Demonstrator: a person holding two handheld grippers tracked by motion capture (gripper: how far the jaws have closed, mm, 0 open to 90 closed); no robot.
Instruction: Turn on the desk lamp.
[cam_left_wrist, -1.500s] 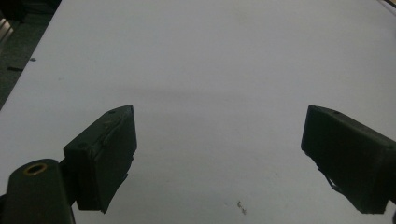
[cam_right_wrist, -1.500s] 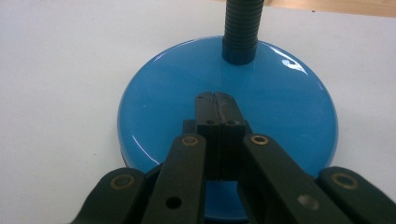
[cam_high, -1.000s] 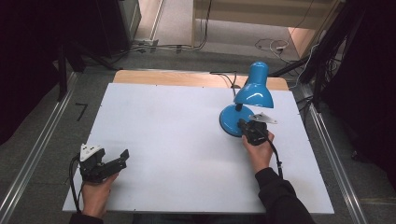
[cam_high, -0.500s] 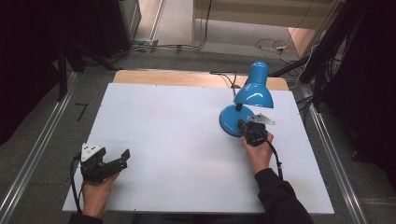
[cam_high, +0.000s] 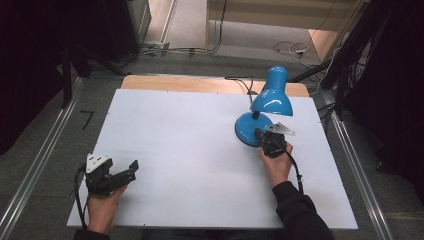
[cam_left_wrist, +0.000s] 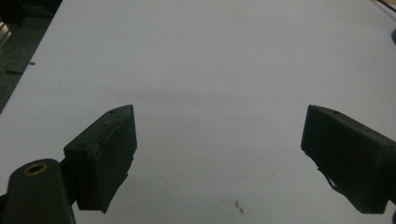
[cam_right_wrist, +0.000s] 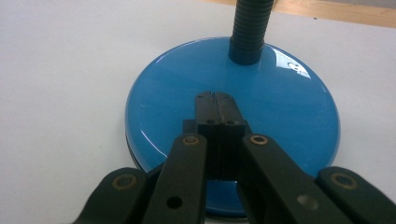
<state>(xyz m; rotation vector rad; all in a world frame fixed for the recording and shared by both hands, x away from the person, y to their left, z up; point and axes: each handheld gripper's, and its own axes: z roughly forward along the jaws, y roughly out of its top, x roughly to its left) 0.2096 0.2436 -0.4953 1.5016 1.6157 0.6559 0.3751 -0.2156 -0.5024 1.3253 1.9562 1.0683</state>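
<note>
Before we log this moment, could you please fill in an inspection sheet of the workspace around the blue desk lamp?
Surface: white board on a wooden table, bare apart from the lamp.
Job's things: blue desk lamp upright at the board's far right; round base flat on the board, ribbed neck rising from it.
Clutter: nothing seen.
Grippers: right hand-held gripper shut, its tips over the base; contact cannot be told. Left hand-held gripper open, above bare board at the near left.
Cables: lamp cord runs off the far edge; a cable trails from the right gripper.
Surroundings: grey floor, metal rails, loose wires beyond the table.
</note>
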